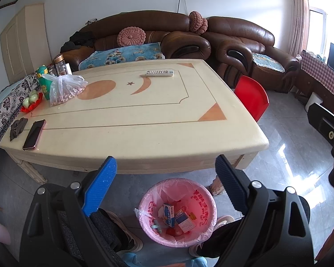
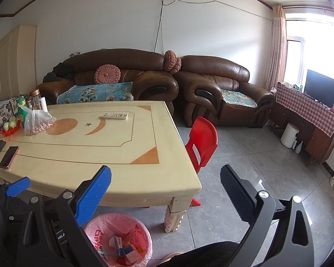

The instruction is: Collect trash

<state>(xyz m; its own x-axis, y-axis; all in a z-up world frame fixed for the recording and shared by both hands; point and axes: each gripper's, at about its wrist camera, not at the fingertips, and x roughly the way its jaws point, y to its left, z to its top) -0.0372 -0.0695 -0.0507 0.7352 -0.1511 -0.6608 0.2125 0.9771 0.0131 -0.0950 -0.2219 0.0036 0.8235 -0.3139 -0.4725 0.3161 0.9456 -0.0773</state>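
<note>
Left wrist view: left gripper (image 1: 165,178) fingers wide, empty, over the pink trash bin (image 1: 177,211) holding small boxes (image 1: 169,214), under the counter (image 1: 144,120) edge. Right wrist view alone shows the right gripper (image 2: 165,191) wide, empty, plus a TV (image 2: 321,87).

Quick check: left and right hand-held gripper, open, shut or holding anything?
Left hand-held gripper: open, holding nothing; the pink trash bin lies below.
Right hand-held gripper: open, holding nothing.
</note>
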